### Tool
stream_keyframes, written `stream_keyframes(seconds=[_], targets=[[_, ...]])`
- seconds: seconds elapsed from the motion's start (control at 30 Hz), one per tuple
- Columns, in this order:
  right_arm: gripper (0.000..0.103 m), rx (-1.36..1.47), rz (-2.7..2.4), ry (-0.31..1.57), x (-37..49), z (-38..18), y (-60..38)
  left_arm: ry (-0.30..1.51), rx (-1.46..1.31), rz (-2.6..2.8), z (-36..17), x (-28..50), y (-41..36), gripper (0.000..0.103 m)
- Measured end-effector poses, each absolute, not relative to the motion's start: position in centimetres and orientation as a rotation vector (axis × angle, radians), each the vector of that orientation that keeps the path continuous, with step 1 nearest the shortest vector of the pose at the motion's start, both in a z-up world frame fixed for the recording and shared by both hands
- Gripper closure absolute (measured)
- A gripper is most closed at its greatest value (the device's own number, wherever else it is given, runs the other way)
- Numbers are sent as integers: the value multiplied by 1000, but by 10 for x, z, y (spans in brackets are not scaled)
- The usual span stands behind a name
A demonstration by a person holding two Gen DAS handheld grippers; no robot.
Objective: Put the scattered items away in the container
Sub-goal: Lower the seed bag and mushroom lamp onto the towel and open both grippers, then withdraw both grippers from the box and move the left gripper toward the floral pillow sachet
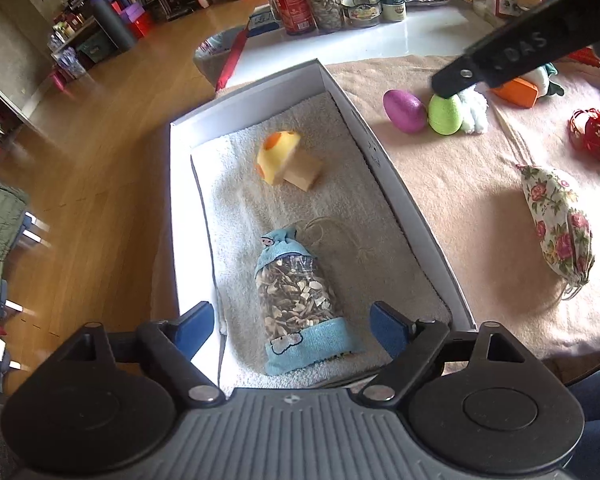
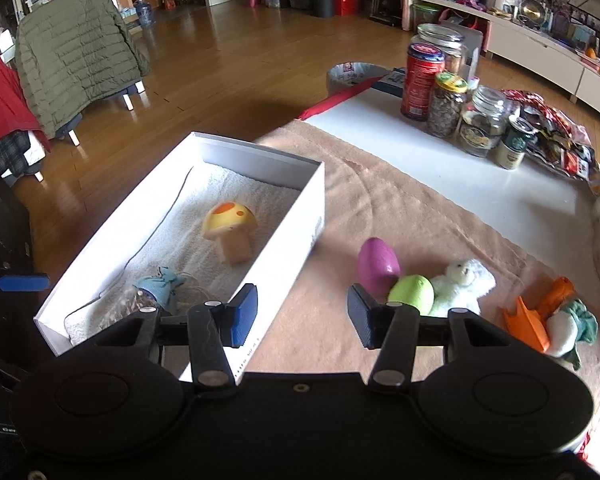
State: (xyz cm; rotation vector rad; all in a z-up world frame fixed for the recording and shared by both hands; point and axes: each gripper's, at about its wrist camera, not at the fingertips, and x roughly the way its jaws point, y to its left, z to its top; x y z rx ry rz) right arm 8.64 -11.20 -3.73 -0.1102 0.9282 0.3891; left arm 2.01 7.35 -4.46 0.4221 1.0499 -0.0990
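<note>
White box (image 1: 400,200) holds your mushroom toy (image 1: 278,156) and sock bottle (image 1: 296,296), both grippers' jaws wide apart, left gripper (image 1: 292,324) above it, right gripper (image 2: 302,316) near the green egg (image 2: 412,294).

Black gripper (image 1: 292,326) linkages, blue pads (image 1: 194,322), silver screws.

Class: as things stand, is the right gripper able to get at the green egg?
Probably yes: the right gripper is open, empty and beside the green egg, though the pink egg and plush bear crowd it.
</note>
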Motion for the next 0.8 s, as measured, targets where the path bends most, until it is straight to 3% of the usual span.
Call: stream_keyframes(seconds=[0.1, 0.4, 0.8], targets=[[52, -88, 368, 941, 77, -41, -129, 1030, 409, -86, -42, 8, 70, 7], [52, -60, 366, 949, 56, -48, -143, 1079, 321, -83, -53, -25, 70, 7], [52, -61, 378, 942, 47, -49, -140, 1206, 279, -9, -111, -21, 98, 8]])
